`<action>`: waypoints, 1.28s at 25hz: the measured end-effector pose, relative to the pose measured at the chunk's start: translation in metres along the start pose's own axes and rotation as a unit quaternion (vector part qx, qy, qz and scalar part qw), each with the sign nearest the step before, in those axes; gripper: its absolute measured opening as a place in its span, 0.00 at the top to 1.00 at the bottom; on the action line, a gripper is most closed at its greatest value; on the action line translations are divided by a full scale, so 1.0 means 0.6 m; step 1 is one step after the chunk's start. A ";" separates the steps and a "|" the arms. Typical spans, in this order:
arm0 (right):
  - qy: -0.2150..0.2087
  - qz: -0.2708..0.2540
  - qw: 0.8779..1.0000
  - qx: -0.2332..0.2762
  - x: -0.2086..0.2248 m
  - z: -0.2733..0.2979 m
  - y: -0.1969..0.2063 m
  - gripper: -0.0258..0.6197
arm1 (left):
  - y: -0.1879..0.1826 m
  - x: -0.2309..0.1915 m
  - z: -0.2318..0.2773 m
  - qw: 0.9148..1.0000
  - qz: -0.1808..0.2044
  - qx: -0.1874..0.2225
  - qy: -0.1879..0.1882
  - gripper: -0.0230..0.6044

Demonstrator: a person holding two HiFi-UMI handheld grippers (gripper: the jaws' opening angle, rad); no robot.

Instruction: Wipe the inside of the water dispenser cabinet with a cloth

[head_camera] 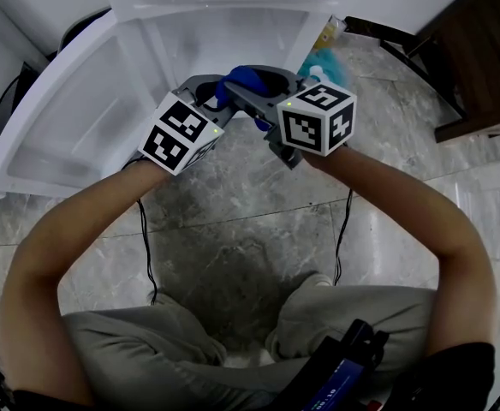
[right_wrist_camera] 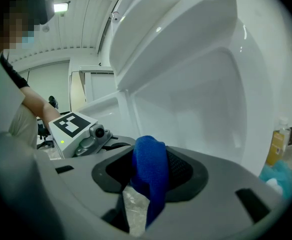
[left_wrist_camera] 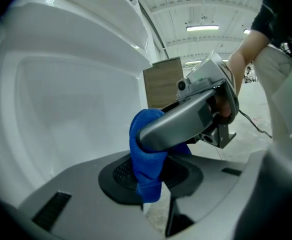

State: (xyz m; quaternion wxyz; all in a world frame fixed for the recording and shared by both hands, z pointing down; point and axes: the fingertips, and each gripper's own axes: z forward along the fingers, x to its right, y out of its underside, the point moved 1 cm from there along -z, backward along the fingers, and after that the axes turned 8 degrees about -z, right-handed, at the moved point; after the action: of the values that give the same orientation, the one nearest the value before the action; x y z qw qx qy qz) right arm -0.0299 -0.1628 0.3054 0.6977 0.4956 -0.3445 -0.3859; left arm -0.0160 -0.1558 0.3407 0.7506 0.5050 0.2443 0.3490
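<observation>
A blue cloth (head_camera: 245, 80) hangs between my two grippers, which meet tip to tip in front of the open white water dispenser cabinet (head_camera: 233, 32). In the left gripper view the cloth (left_wrist_camera: 147, 164) runs down between the jaws of my left gripper (left_wrist_camera: 152, 186), which pinch it. The right gripper's grey finger (left_wrist_camera: 181, 124) lies across its top fold. In the right gripper view the cloth (right_wrist_camera: 151, 176) drapes between the jaws of my right gripper (right_wrist_camera: 145, 194). Those jaws stand apart, and floor shows beside the cloth. Both grippers are outside the cabinet.
The cabinet's white door (head_camera: 62, 118) swings open to the left. A bottle and a teal bundle (head_camera: 325, 48) stand on the floor right of the cabinet. Dark wooden furniture (head_camera: 481, 58) is at far right. Black cables (head_camera: 147, 247) trail over the marble floor. The person's knees are below.
</observation>
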 end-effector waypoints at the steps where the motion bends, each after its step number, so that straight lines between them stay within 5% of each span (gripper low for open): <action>1: 0.000 0.001 1.000 0.001 0.000 0.000 -0.001 0.74 | 0.000 -0.001 -0.001 1.000 -0.001 0.000 0.001 0.81; 19: -0.043 -0.002 0.999 -0.004 0.012 -0.031 -0.010 0.72 | 0.000 -0.026 -0.007 1.000 0.003 0.006 -0.013 0.82; 27: -0.005 -0.011 1.000 -0.002 0.048 -0.069 -0.008 0.72 | 0.023 -0.068 -0.020 0.998 -0.038 -0.007 -0.046 0.82; 32: 0.028 -0.040 0.999 -0.018 0.075 -0.086 0.012 0.91 | 0.021 -0.054 -0.010 0.999 -0.030 -0.009 -0.035 0.82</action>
State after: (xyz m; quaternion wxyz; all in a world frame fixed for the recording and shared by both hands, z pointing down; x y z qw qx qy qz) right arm 0.0369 -0.1792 0.3028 0.6998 0.5070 -0.2979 -0.4056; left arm -0.0442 -0.1741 0.3508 0.7733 0.5028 0.2296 0.3107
